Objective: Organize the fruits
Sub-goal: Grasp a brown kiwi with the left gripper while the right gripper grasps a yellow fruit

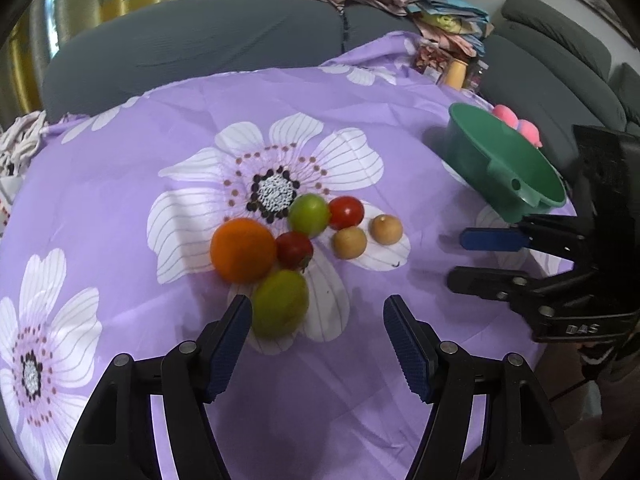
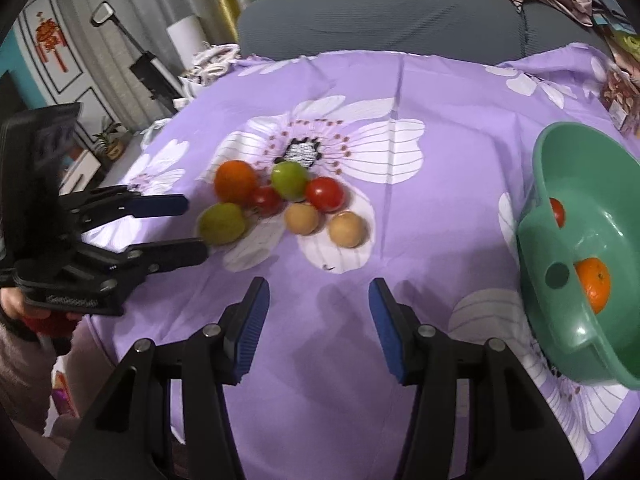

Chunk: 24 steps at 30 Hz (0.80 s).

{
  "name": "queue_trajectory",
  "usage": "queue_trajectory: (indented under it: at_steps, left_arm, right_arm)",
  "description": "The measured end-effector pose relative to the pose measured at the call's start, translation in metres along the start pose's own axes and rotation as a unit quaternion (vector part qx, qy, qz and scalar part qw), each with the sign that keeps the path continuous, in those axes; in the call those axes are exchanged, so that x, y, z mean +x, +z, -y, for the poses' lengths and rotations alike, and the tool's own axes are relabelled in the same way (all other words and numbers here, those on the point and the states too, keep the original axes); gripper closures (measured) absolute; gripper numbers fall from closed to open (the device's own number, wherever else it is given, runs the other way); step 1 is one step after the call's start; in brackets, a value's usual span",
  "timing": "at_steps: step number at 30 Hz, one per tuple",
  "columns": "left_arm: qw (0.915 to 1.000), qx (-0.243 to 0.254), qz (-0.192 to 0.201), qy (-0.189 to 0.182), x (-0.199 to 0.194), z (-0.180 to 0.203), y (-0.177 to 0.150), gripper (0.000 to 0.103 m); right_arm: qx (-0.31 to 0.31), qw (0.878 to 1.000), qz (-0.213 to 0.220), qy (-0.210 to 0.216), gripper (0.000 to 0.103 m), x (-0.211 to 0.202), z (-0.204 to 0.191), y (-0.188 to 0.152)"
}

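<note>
My left gripper hangs with jaws apart and empty, the nearest green fruit just beyond its left pad. My right gripper is likewise open over bare purple cloth. The fruit cluster sits mid-worktop (seven pieces). Toward the right edge, the green bowl holds an orange.

Floral cloth: 7 fruits, green bowl.
</note>
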<state>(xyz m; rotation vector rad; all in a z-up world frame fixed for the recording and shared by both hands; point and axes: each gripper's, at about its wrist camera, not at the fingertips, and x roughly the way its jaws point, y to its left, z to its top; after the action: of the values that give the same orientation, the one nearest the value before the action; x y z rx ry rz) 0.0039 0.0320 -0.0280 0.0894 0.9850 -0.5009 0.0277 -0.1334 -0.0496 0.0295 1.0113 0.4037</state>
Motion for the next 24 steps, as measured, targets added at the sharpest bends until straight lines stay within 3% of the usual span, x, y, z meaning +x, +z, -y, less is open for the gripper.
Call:
queue_trajectory:
  at_steps: [13, 17, 19, 24]
  left_arm:
    - [0.9996, 0.012, -0.005, -0.026, 0.012, 0.011, 0.011, 0.036]
    - [0.9987, 0.034, -0.013, -0.036, 0.022, 0.022, 0.019, 0.036]
    - [0.9979, 0.048, -0.022, -0.037, 0.031, 0.029, 0.024, 0.045]
    - [0.9964, 0.068, -0.042, -0.028, 0.050, 0.033, 0.030, 0.046]
  right_arm:
    - [0.000, 1.000, -0.002, -0.017, 0.052, 0.006, 0.011, 0.015]
    - [-0.003, 1.000, -0.011, -0.019, 0.059, 0.016, 0.012, 0.024]
    - [-0.002, 1.000, -0.019, -0.022, 0.060, 0.024, 0.013, 0.029]
    - [0.006, 0.999, -0.036, -0.015, 0.065, 0.038, 0.018, 0.035]
